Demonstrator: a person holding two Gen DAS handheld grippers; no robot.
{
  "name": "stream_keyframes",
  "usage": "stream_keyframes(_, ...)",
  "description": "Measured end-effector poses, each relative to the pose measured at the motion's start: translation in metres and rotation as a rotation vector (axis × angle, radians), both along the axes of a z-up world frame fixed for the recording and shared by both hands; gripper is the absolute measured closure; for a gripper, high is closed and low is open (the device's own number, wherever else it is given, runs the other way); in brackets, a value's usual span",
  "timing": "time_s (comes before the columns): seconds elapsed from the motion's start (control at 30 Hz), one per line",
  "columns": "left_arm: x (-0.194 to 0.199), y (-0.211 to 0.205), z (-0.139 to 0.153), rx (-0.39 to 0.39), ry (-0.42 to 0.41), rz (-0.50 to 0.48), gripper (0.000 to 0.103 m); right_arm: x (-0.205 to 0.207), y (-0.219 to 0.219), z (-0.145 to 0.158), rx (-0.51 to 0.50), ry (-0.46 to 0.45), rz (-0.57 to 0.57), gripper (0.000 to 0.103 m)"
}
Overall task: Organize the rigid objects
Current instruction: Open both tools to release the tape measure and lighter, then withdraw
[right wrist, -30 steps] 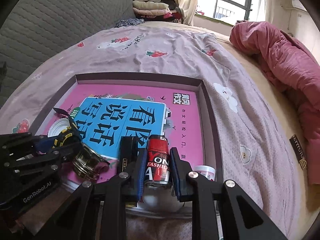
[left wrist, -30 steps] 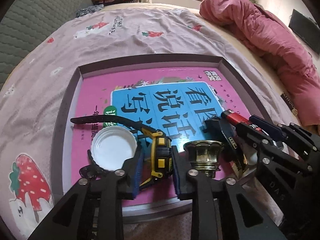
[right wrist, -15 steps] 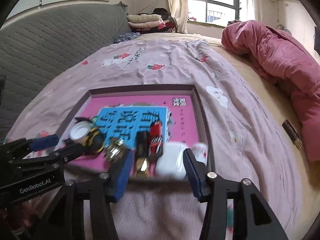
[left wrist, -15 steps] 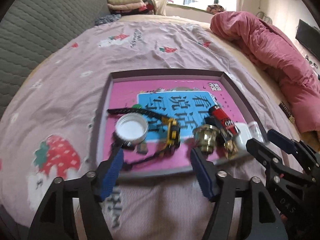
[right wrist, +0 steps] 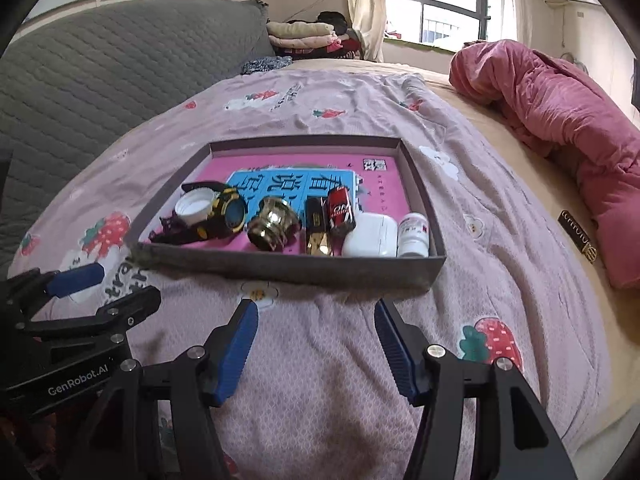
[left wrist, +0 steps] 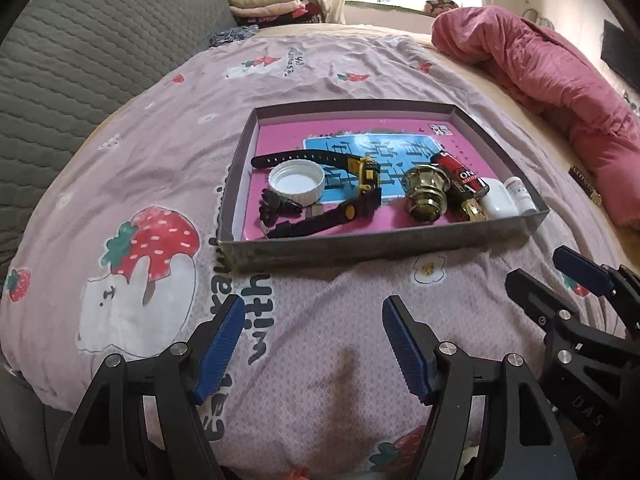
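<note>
Grippers, two, both withdrawn from the tray since a second ago: the left gripper (left wrist: 312, 344) then sat clamped at the watch and the right gripper (right wrist: 314, 350) around the red canister; both have just been opening and now hover over bare bedsheet (left wrist: 132, 148), jaws spread wide, nothing between them. Judgement: placing looks finished, or near it. Tray (left wrist: 384, 242), shallow grey cardboard, straight walls, floor covered by a glossy pink and blue book. Contents, ranged along its near wall: white ribbed plastic cap (left wrist: 296, 182); black and yellow watch (left wrist: 360, 192) with rubbery strap; polished brass fitting (left wrist: 425, 194), flared; red canister (left wrist: 462, 176), lying flat; smooth white rounded case (right wrist: 370, 237); small white bottle (right wrist: 413, 234), upright. Sheet soft, wrinkled, strawberry-printed.
</note>
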State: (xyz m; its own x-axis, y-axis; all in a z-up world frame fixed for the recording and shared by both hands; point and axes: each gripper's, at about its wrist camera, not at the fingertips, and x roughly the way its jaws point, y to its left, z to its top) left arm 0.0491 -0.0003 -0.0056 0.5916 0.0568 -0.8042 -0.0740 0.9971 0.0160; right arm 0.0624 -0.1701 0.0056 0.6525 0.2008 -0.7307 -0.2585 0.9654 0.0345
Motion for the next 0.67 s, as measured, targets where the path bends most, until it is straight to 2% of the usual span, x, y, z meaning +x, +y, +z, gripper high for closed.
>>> stream_keyframes(0.67, 0.005, 0.000, -0.013, -0.017, 0.017, -0.002, 0.030, 0.002, -0.004, -0.016, -0.014, 0.020, -0.022, 0.043)
